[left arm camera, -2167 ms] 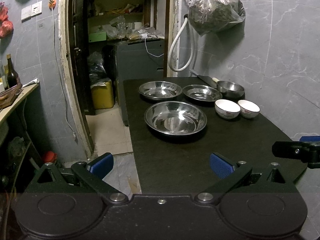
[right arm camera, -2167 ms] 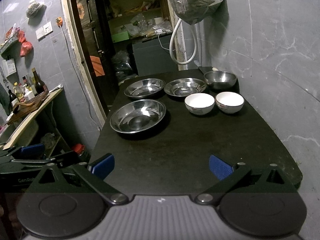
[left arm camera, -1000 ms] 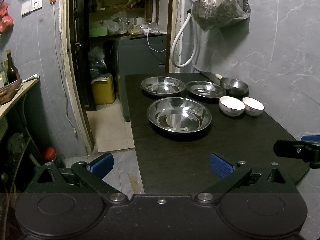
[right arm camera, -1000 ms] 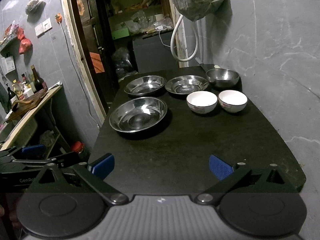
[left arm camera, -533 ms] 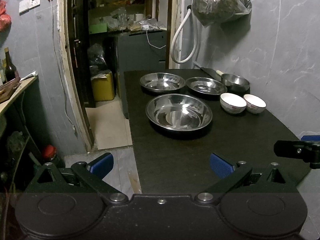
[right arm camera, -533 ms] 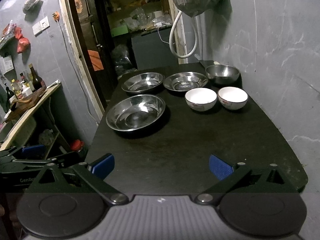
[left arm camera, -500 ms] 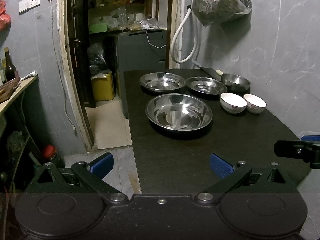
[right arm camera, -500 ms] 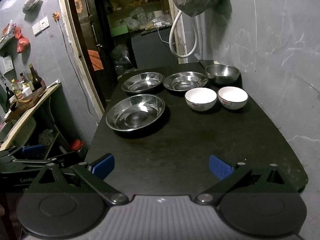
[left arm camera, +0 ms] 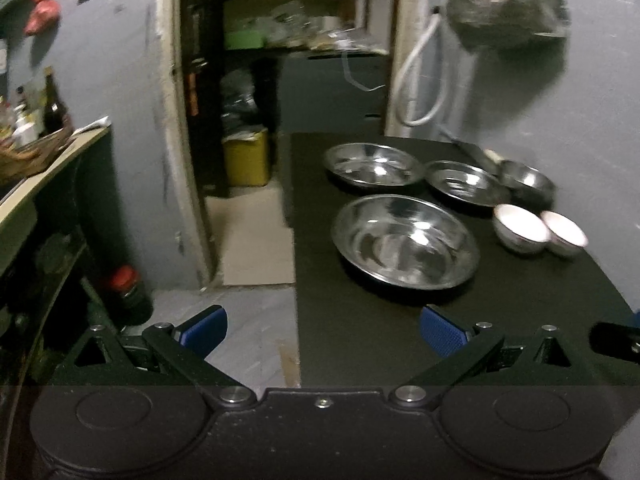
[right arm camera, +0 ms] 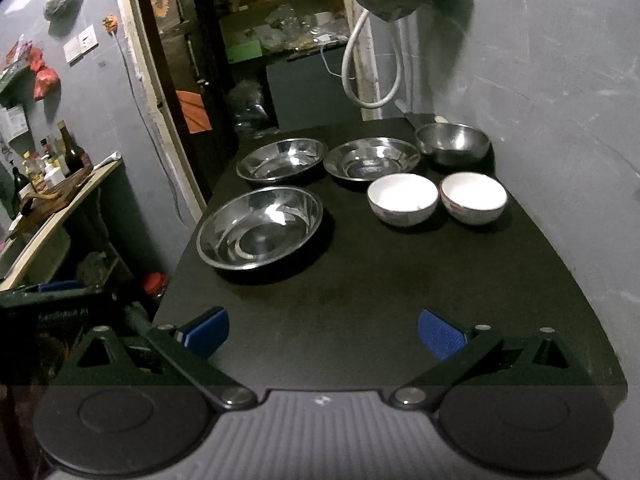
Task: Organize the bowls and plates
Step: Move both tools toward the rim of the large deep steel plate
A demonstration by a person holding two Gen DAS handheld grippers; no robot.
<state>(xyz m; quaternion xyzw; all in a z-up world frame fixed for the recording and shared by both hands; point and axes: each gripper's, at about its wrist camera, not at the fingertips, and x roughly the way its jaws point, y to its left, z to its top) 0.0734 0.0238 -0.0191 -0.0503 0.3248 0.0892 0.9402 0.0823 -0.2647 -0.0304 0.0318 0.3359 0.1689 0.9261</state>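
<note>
A cramped home kitchen: steel plates (right arm camera: pixel 260 227) and bowls (right arm camera: pixel 401 198) on a dark bench (right arm camera: pixel 400 288), sauce bottles (right arm camera: pixel 68 156) left, cluttered pantry shelves (right arm camera: pixel 280 40) far.

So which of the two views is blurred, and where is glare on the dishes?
Left wrist view: motion blur smears everything, most on the white bowls. Right wrist view: sharp; bright glare sits inside the big steel plate; fisheye bends the table edges.
</note>
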